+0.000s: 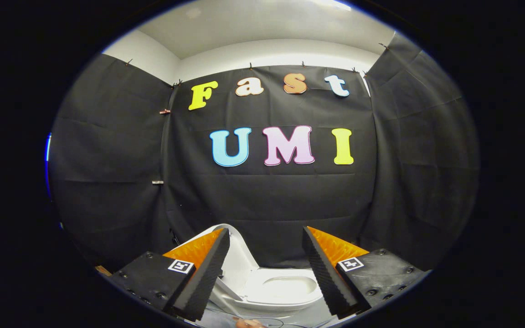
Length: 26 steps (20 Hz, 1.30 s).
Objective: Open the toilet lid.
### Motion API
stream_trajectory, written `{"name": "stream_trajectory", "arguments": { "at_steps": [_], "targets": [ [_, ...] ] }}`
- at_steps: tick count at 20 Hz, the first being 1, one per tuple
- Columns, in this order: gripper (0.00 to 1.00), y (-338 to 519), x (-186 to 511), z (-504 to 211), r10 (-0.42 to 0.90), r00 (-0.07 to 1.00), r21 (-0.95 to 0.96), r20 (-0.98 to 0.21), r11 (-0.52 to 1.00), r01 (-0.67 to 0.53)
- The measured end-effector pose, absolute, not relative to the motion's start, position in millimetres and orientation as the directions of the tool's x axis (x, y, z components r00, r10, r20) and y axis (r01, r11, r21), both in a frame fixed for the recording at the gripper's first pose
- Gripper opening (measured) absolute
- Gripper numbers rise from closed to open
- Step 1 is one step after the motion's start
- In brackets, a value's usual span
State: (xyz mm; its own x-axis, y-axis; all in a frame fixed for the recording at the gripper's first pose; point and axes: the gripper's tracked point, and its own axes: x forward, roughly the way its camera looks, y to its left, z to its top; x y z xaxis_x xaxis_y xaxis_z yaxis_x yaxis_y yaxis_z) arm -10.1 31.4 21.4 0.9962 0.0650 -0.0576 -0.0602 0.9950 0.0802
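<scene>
Gripper (266, 255) fingers spread wide apart, nothing btwn them, touching nothing. White ceramic toilet (285, 291) sits low, seen thru gap btwn fingers, in front of black cloth wall (267, 200). White plastic toilet lid (237, 257) raised, upright-ish, just beside left finger tip. Bowl open, seat visible.

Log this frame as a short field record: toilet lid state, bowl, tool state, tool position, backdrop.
lid state: toilet lid raised, standing up at the side of the bowl, behind the left finger
bowl: toilet bowl uncovered, seat rim and inner basin visible
tool state: tool open, fingers wide apart, holding nothing
tool position: above the toilet, bowl seen between and below the fingers
contact: cannot tell whether the left finger touches the lid
backdrop: black cloth wall beyond the toilet
</scene>
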Motion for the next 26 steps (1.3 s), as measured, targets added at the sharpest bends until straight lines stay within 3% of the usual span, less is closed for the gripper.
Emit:
{"name": "stream_trajectory", "arguments": {
  "at_steps": [26],
  "targets": [
    [0.99,20.1,-11.6,18.5,0.032,0.998,0.088,-0.054,0.996,-0.027]
  ]
}}
